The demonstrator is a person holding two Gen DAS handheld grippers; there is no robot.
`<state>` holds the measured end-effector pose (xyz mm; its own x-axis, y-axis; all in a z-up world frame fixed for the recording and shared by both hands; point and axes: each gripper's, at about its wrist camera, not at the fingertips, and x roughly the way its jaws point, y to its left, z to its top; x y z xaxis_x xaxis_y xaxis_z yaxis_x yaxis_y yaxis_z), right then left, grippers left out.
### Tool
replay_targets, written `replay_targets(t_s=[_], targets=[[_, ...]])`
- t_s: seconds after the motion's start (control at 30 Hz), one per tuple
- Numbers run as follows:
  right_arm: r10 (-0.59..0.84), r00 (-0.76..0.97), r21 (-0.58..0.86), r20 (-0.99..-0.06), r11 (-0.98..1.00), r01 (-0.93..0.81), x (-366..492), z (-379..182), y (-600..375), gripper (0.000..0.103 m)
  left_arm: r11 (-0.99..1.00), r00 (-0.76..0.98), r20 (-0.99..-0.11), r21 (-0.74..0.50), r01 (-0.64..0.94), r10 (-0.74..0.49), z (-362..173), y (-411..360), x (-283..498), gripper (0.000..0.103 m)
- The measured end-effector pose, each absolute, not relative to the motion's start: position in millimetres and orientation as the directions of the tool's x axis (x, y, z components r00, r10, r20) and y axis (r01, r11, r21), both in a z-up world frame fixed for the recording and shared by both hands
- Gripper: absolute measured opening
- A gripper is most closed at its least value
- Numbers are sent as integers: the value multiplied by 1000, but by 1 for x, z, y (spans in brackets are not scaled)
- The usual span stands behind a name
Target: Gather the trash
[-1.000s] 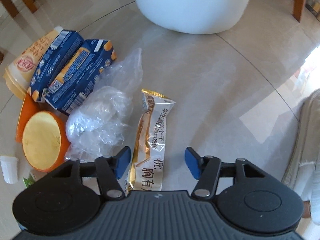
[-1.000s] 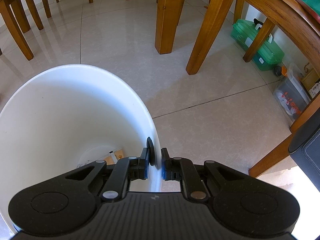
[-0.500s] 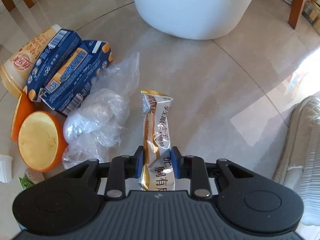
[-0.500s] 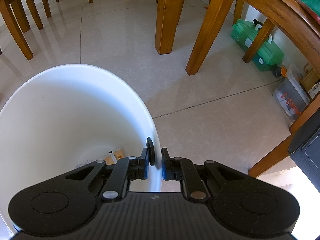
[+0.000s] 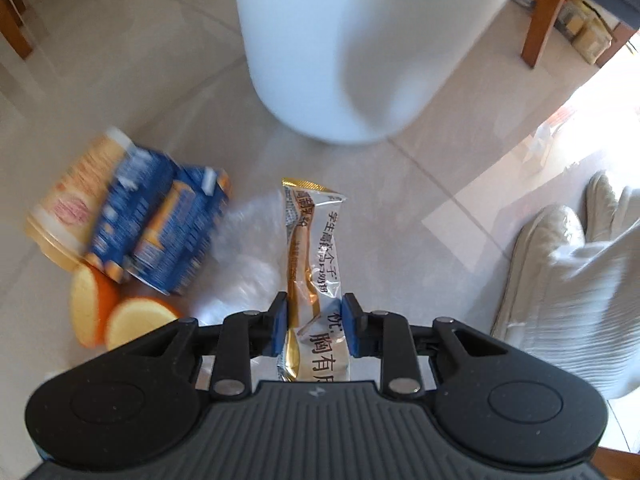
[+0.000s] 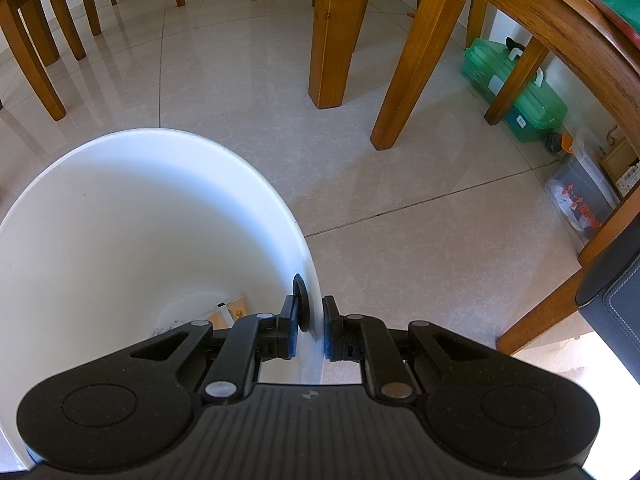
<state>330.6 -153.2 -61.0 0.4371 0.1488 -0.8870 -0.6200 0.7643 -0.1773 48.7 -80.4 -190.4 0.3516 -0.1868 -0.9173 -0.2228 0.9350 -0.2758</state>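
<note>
Left tongs pinch the gold snack wrapper; right tongs clamp the white bin's rim.

The wrapper's near end hides behind the tongs; the floor litter, blue cartons and orange halves, is blurred. A second ago the left tongs stood wide over the wrapper on the floor; now it is lifted. The right has not moved.

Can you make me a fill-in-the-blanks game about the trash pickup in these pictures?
1. The left gripper is pinching a gold and ____ snack wrapper.
2. The right gripper is clamped on the rim of the ____ bin.
3. Beside the two blue cartons on the floor lie pieces of ____ peel.
4. The chair legs beyond the bin are made of ____.

Missing words: silver; white; orange; wood
</note>
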Motion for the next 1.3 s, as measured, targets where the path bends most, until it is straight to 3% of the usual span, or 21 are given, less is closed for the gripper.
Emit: replay_targets(t_s=[0.33,0.67,0.93,1.0,1.13,1.3], targets=[[146,438,-180,-887,765,-618,331,-61,-152,14,934,462,-882,-236,-269,-90,-106,-21,80,27],[147,439,-178,-887,767,-616,331,-61,-151,14,942,623,-783,-210,-263,0,-35,6,131,27],[149,439,-178,-886,765,-619,331,-62,-152,14,920,620,-782,-197,-340,62,-46,2,143,28],[149,439,-177,-886,766,-618,331,-62,-152,14,907,601,-796,-206,-369,64,-55,1,132,32],[149,440,-178,-886,766,-617,331,-62,-152,15,849,566,-823,-268,-456,44,-87,-8,114,53],[144,445,-186,-884,765,-617,330,-63,-150,15,767,494,-869,-339,-545,-33,-147,-35,109,53]])
